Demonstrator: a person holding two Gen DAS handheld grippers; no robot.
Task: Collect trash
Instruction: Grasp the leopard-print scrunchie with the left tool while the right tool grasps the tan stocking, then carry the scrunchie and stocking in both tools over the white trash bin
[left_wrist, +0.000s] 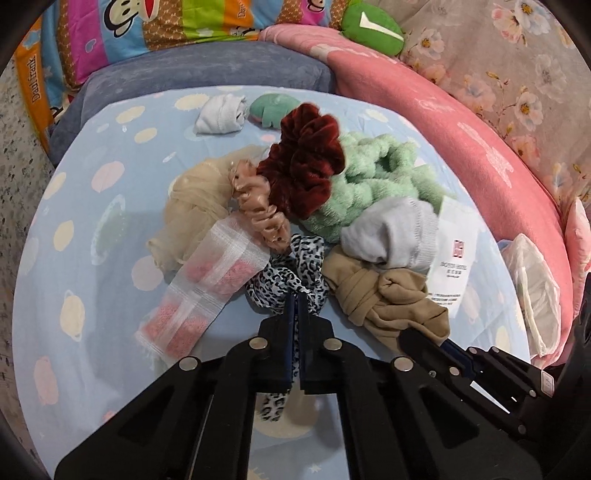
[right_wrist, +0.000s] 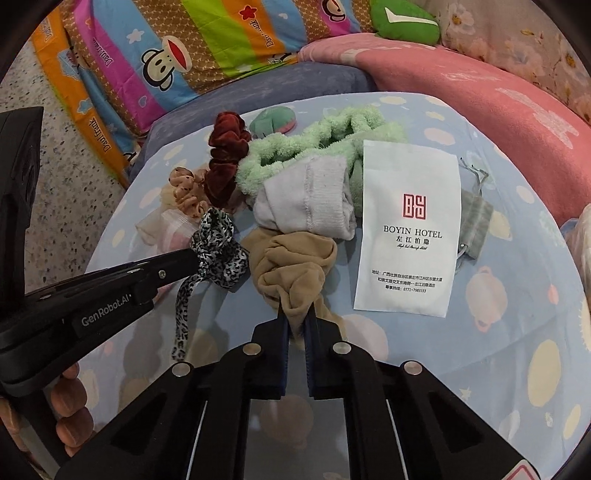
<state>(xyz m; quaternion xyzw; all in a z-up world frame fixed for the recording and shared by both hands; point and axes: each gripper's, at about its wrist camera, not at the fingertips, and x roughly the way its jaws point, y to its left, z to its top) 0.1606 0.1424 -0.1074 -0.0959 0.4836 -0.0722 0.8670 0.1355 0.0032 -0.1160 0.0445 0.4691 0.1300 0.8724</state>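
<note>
leopard-print scrunchie (left_wrist: 291, 269), tan stocking (right_wrist: 291, 273)

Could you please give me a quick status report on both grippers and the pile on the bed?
Left gripper shut on leopard scrunchie. Right gripper shut on tan stocking. White hotel packet untouched. Socks and scrunchies crowd close around both grips.

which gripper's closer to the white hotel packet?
Right. The right gripper, shut on the tan stocking, sits just beside the white hotel packet. The left gripper clamps the leopard scrunchie, beyond the stocking.
</note>
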